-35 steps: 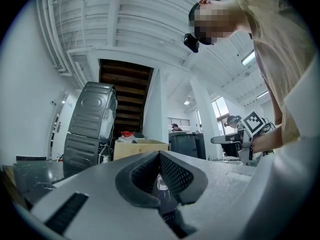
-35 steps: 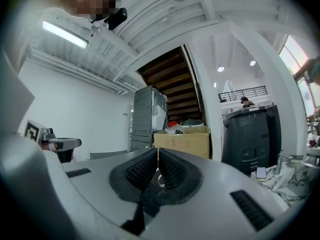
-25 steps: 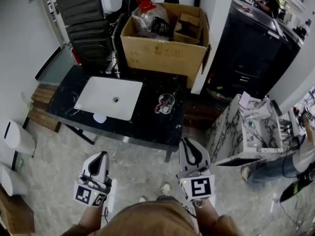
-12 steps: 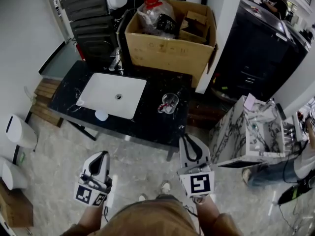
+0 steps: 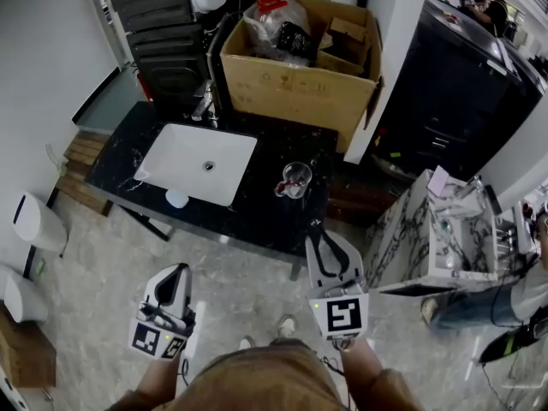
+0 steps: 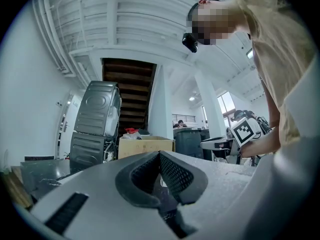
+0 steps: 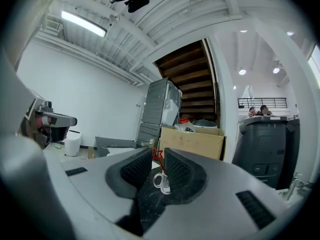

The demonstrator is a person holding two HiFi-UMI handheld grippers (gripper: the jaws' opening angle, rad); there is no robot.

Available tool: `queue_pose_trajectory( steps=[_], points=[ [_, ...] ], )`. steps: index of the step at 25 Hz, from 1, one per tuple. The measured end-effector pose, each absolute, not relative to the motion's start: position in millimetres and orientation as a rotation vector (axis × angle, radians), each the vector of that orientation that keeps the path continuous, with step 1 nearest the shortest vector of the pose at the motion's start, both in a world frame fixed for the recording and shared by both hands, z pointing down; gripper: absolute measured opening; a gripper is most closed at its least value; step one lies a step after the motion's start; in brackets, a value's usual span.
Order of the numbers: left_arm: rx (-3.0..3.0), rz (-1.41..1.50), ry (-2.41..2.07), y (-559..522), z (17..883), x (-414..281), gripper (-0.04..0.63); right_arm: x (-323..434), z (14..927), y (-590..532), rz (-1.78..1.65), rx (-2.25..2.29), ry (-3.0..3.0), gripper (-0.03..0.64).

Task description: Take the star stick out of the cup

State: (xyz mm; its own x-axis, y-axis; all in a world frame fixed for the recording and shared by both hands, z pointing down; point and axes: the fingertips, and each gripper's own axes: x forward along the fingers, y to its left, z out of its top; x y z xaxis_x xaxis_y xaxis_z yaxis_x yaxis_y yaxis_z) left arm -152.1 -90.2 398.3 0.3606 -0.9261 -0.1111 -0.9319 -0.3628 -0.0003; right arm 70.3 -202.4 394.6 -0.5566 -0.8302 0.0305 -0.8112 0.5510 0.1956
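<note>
A clear glass cup (image 5: 294, 178) stands on the black marble counter (image 5: 257, 217), right of the sink, with the red star stick (image 5: 282, 186) in it. In the right gripper view the cup (image 7: 161, 180) and the red star (image 7: 158, 154) show far off through the gap of the jaws. My right gripper (image 5: 319, 228) hovers short of the counter's front edge; its jaws are opening with nothing between them. My left gripper (image 5: 178, 270) hangs lower left over the floor, pads together and holding nothing (image 6: 159, 154).
A white sink basin (image 5: 199, 164) is set in the counter's left half, with a small pale disc (image 5: 176, 199) at its front. A cardboard box (image 5: 295, 71) stands behind. A marble-patterned cabinet (image 5: 415, 229) stands at the right and white bins (image 5: 34, 225) at the left.
My right gripper's jaws have parted from shut and it has edged slightly toward the counter. The left gripper has stayed put.
</note>
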Motion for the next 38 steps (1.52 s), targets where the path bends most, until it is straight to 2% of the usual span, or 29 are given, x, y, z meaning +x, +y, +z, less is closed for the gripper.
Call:
queue_pose_trajectory(
  steps=[38],
  points=[
    [-2.499, 0.083, 1.821, -106.1, 411.5, -141.9, 0.002, 48.6, 439.2, -267.5, -0.44, 1.21, -2.521, 0.106]
  ],
)
